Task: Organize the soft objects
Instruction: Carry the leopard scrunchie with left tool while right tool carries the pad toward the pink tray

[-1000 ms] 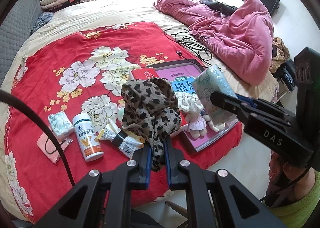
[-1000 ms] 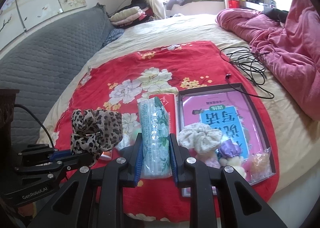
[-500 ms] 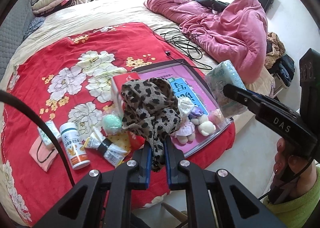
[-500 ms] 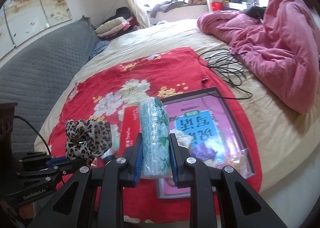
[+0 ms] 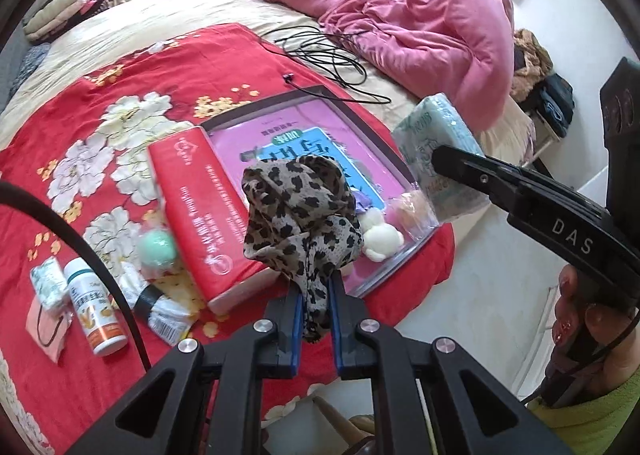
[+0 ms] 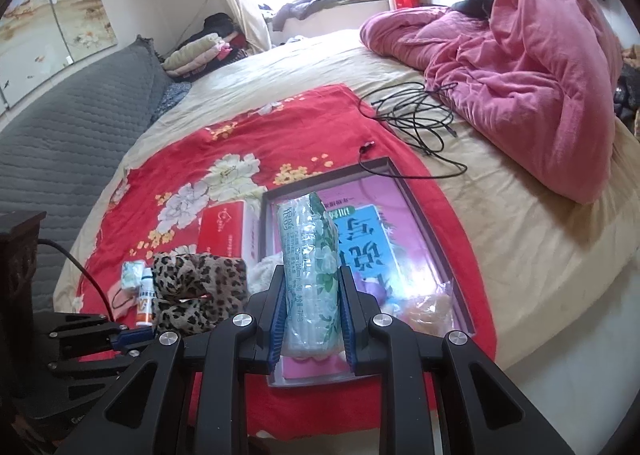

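On a bed spread with a red floral blanket, a shallow dark-rimmed tray with a pink and blue printed sheet lies near the foot edge, a long red cardboard box touching its left rim. Inside the tray's near corner sit a white plush toy, a bit of purple fabric and a peach-coloured item in clear wrap. Left of the box the blanket is crowded: a mint-green ball, a white pill bottle with an orange label lying on its side, small wrapped packets and a pink pouch. A tangle of black cable lies beyond the tray, and a crumpled pink quilt fills the far right of the bed.

The left gripper has its blue-padded fingers closed narrowly on the tail of a leopard-print fabric scrunchie, which stands up from the jaws, held in the air over the seam between box and tray and blocking sight of the tray's near middle. The right gripper clamps a pale green floral-printed soft tissue pack across its width; the pack's long axis runs forward along the fingers, its far end raised over the tray. From the left wrist camera that pack hangs over the tray's right rim.
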{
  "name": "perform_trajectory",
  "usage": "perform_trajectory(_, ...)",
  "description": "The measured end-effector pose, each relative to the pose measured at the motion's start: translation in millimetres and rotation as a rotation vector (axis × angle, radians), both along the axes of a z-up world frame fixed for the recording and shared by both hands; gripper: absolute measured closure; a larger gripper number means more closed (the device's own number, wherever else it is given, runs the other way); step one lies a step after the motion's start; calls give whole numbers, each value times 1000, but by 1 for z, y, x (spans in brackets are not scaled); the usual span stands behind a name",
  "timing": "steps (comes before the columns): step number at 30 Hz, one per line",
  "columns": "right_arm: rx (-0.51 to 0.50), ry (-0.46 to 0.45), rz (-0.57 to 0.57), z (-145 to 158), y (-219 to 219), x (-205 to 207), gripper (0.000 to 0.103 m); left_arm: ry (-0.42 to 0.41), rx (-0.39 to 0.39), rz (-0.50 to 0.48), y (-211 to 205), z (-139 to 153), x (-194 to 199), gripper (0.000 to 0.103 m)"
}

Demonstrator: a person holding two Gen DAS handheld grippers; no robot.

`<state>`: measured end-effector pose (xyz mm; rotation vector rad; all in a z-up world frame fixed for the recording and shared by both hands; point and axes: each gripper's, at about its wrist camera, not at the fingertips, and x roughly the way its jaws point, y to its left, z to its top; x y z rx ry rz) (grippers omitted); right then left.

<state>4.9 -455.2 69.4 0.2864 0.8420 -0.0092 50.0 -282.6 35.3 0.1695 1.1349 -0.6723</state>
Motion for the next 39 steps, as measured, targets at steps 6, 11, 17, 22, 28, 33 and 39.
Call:
perform_trajectory(6,15,10,-28,-11,-13,-4,79,-8,27,-33,-19,-5,2,91)
perform_trajectory(11,30,23,-59,-20,-27,-4,79,12,38,-51,-32,-17,5,91)
perform_trajectory(17,48,43,-82,-32,-40,-2,79,44,44,-70,-45,-34,10,91)
perform_trajectory(22,55,67,-106,-45,-50,4,79,63,47,-93,-57,-48,12,91)
perform_trajectory(28,59,109,-110,-63,-55,17,78,90,62,-98,-66,-66,18,91)
perform_trajectory(33,37,163,-93,-81,-53,33,78,106,69,-98,-66,-74,21,91)
perform_trajectory(39,-8,210,-84,-102,-51,50,78,113,69,-89,-64,-77,27,91)
